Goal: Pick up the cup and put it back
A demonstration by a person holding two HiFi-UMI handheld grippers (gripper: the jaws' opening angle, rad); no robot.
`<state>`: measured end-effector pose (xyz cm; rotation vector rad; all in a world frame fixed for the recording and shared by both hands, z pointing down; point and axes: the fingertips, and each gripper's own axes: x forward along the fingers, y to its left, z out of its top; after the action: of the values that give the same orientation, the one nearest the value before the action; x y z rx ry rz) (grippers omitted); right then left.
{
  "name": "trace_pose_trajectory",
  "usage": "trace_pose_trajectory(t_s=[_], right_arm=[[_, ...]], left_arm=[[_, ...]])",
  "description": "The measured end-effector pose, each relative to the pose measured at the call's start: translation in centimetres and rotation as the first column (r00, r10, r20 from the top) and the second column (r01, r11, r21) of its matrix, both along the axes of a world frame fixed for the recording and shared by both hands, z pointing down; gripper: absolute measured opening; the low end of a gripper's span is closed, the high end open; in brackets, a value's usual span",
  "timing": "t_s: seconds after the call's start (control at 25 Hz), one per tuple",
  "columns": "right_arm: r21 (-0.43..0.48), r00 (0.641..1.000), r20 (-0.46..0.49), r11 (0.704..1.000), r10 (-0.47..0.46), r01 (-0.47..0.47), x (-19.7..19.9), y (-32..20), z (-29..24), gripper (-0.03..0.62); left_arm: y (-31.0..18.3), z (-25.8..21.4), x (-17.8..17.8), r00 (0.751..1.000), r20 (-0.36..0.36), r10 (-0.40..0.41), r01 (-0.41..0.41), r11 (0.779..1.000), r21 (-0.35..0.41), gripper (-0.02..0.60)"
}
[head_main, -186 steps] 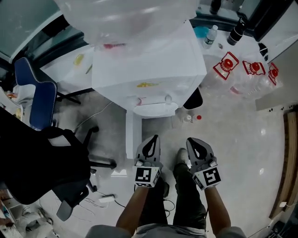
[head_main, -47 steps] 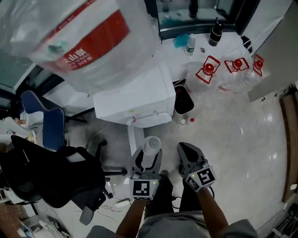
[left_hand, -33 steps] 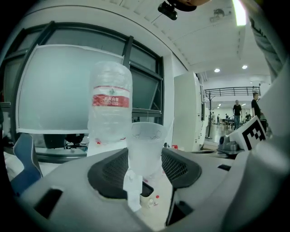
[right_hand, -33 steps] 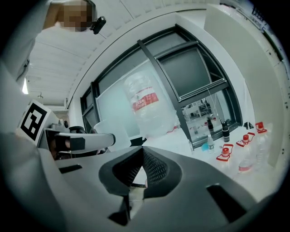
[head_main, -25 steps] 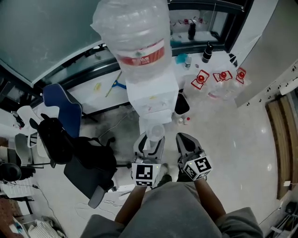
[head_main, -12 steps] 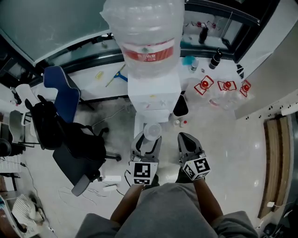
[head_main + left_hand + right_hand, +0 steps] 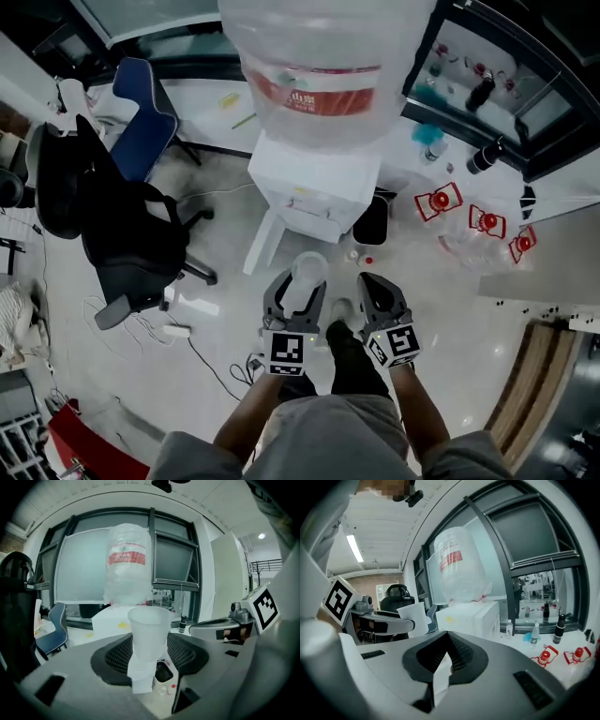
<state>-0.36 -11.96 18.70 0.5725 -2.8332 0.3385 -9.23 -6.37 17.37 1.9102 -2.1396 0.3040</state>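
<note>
A translucent white plastic cup (image 7: 307, 272) stands upright between the jaws of my left gripper (image 7: 302, 284), which is shut on it, above the floor in front of the white water dispenser (image 7: 314, 192). In the left gripper view the cup (image 7: 149, 631) fills the gap between the black pads, held by my left gripper (image 7: 149, 641). My right gripper (image 7: 377, 289) hangs beside it to the right, shut and holding nothing. From the right gripper view the right gripper (image 7: 447, 637) has its tips together, and the cup (image 7: 412, 613) shows at the left.
A large water bottle (image 7: 323, 66) sits on top of the dispenser. A black bin (image 7: 372, 220) stands to the dispenser's right, with red-capped empty jugs (image 7: 473, 220) further right. A black office chair (image 7: 122, 234) and a blue chair (image 7: 145, 112) stand at the left, with cables (image 7: 187, 337) on the floor.
In the earliest frame my left gripper was empty at the dispenser; since then it has held the cup. Over the last second the view has swung, and both grippers keep their pose.
</note>
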Motion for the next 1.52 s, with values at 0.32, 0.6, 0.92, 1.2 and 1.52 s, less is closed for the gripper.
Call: trace_pose_trajectory(t_s=[0.32, 0.6, 0.92, 1.2, 1.52], right_arm=[[-0.012, 0.998, -0.020, 0.998, -0.065, 0.065, 1.0, -1.8, 6.9, 0.011], [0.019, 0.989, -0.041, 0.990, -0.140, 0.141, 0.5, -1.0, 16.5, 0.011], [0.080, 0.978, -0.053, 0.975, -0.204, 0.207, -1.3, -2.2, 28.3, 0.011], [0.083, 0.976, -0.025, 0.973, -0.215, 0.217, -2.5, -3.5, 33.1, 0.011], [0.132, 0.961, -0.003, 0.953, -0.275, 0.273, -3.7, -4.3, 39.7, 0.011]], left_arm=[[-0.4, 9.4, 0.8, 0.998, 0.009, -0.064, 0.064, 0.996, -0.062, 0.230], [0.5, 20.6, 0.4, 0.995, 0.036, -0.091, 0.093, 0.993, -0.069, 0.230], [-2.1, 34.0, 0.0, 0.994, 0.051, -0.092, 0.094, 0.995, -0.039, 0.230], [-3.1, 40.6, -0.6, 0.995, 0.034, -0.097, 0.098, 0.994, -0.039, 0.230], [-7.5, 49.7, -2.1, 0.995, 0.044, -0.094, 0.095, 0.995, -0.014, 0.229]])
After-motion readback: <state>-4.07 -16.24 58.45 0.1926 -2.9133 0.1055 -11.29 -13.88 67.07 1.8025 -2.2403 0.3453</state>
